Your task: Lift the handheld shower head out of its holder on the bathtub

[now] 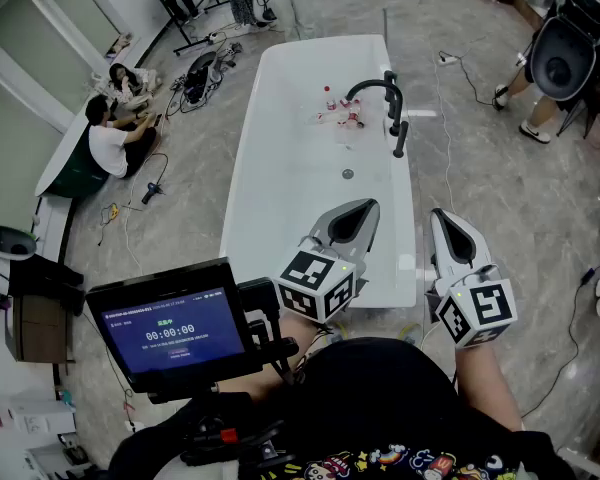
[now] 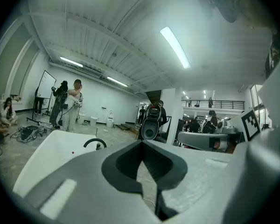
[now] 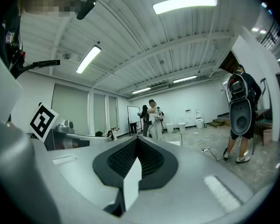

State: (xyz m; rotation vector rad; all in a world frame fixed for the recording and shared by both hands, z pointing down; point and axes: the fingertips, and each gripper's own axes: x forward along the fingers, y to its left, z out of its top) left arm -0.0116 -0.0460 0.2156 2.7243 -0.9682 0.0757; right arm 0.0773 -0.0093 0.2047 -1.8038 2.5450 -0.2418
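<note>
A white freestanding bathtub [image 1: 280, 168] fills the middle of the head view. On its right rim stands a black arched faucet [image 1: 372, 87], and beside it the slim black handheld shower head [image 1: 401, 138] sits upright in its holder. My left gripper [image 1: 368, 206] hovers over the tub's near end, shut and empty. My right gripper [image 1: 438, 214] hangs just outside the near right rim, also shut and empty. Both are well short of the shower head. In the left gripper view the tub [image 2: 42, 157] and faucet arc [image 2: 94, 143] show beyond the shut left gripper [image 2: 143, 144]. The right gripper [image 3: 137, 142] looks over the room.
Small red-capped bottles [image 1: 352, 118] lie inside the tub near the faucet, with the drain [image 1: 347, 174] below them. A monitor [image 1: 174, 329] is at lower left. People sit on the floor [image 1: 110, 143] at left; a person with black gear [image 1: 560, 53] stands at upper right. Cables cross the floor [image 1: 450, 88].
</note>
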